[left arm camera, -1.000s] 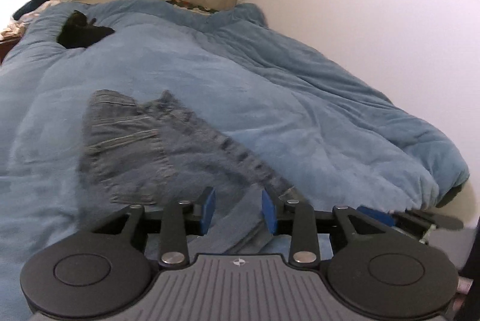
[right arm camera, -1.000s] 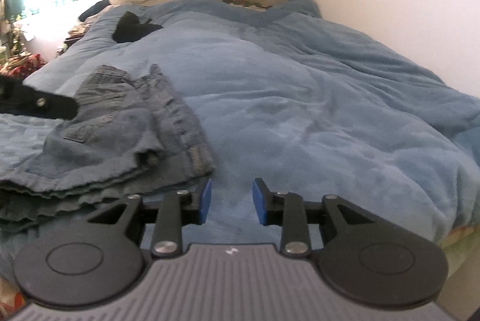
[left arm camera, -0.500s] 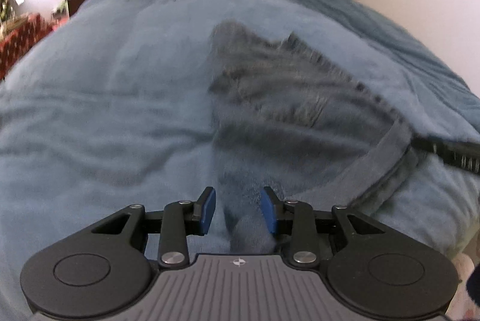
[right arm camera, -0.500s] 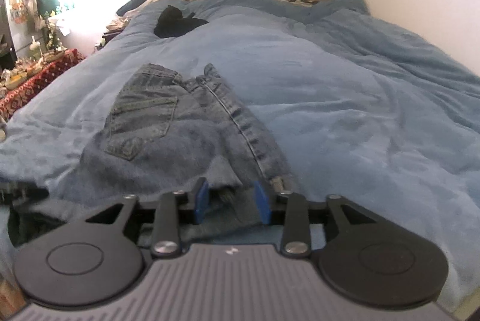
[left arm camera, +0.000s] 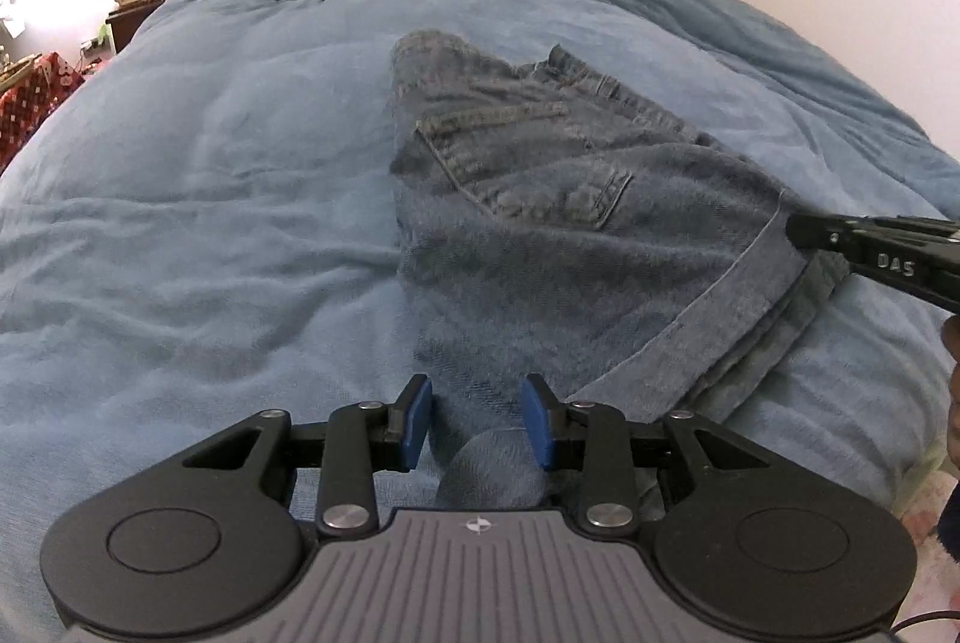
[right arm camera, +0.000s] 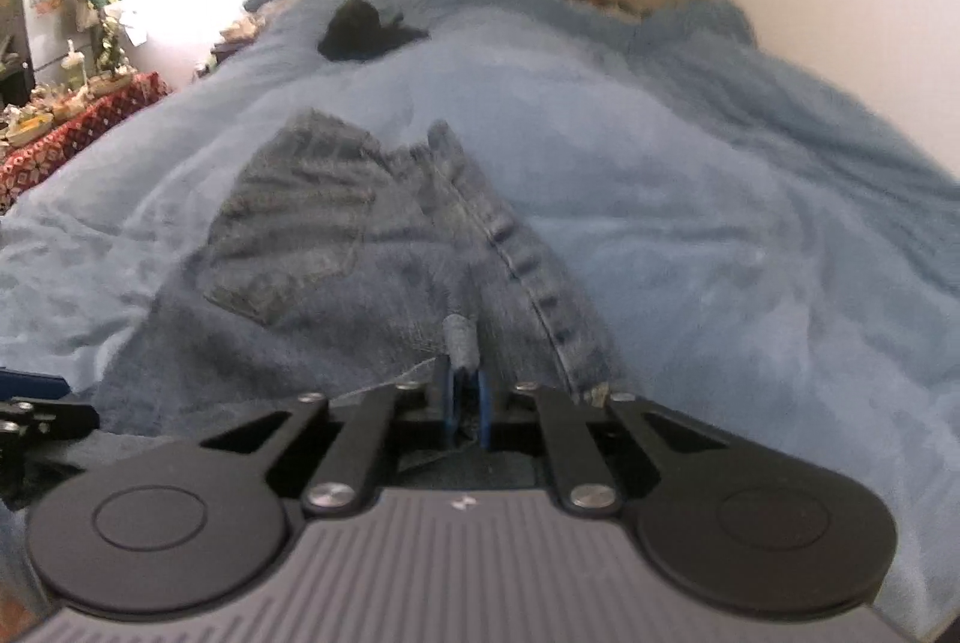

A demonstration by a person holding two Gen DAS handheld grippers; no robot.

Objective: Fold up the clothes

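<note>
On the bed's blue duvet [left arm camera: 210,199] lie the jeans [left arm camera: 540,199], partly folded. Right hand-held gripper [right arm camera: 463,406]: jaws closed on a bunched hem edge. Left hand-held gripper [left arm camera: 475,422]: jaws apart, denim between them, unclamped. Risk: a lift now raises one corner only; fold skews, thin pinch slips.

Blurred jeans [right arm camera: 372,253], right view
</note>
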